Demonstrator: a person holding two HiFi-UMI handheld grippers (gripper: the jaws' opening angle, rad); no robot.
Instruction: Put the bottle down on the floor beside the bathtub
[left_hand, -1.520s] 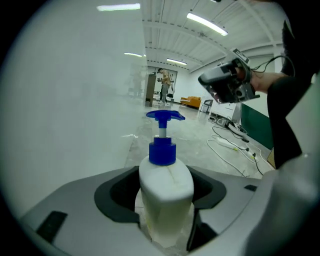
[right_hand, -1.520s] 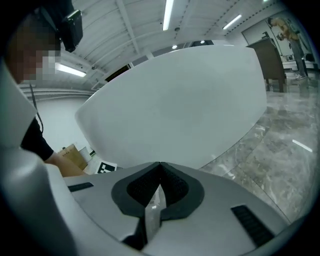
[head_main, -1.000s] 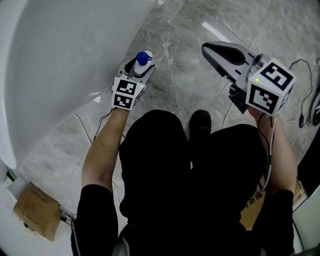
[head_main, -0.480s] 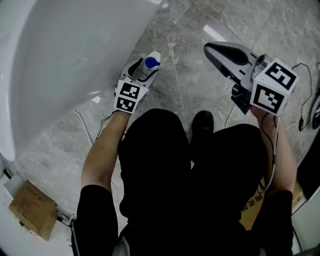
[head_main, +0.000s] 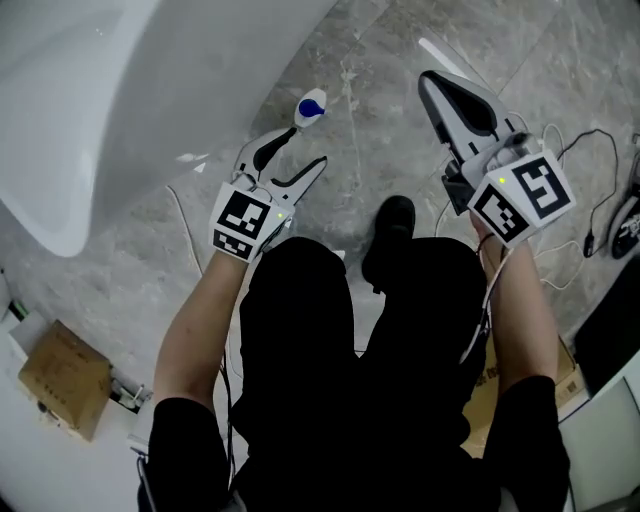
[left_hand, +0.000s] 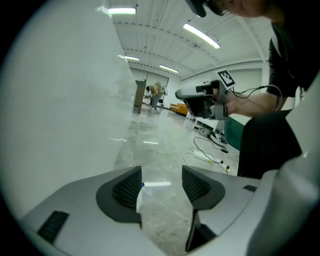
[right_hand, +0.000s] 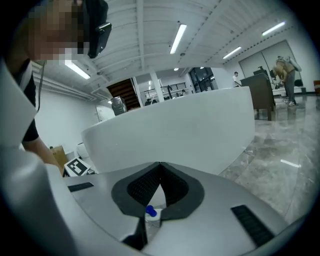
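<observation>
A small white bottle with a blue cap (head_main: 311, 106) stands on the grey marble floor, close to the white bathtub (head_main: 150, 100). My left gripper (head_main: 291, 163) is open just behind the bottle and not touching it. In the left gripper view a sliver of the bottle (left_hand: 141, 196) shows beside the left pad, between the spread jaws of the left gripper (left_hand: 161, 182). My right gripper (head_main: 450, 95) hovers to the right, shut and empty. In the right gripper view the right gripper (right_hand: 160, 172) has its tips touching, and the bottle (right_hand: 150, 213) peeks through beneath them, in front of the bathtub (right_hand: 190, 135).
The person's black-trousered legs and a black shoe (head_main: 390, 225) fill the floor between the grippers. Cables (head_main: 585, 225) trail at the right and a cardboard box (head_main: 55, 390) sits at the lower left. More cables (left_hand: 210, 150) lie on the floor to the right.
The left gripper has opened, let go of the bottle and drawn back toward the person. The bottle now stands alone on the floor. The right gripper barely moved.
</observation>
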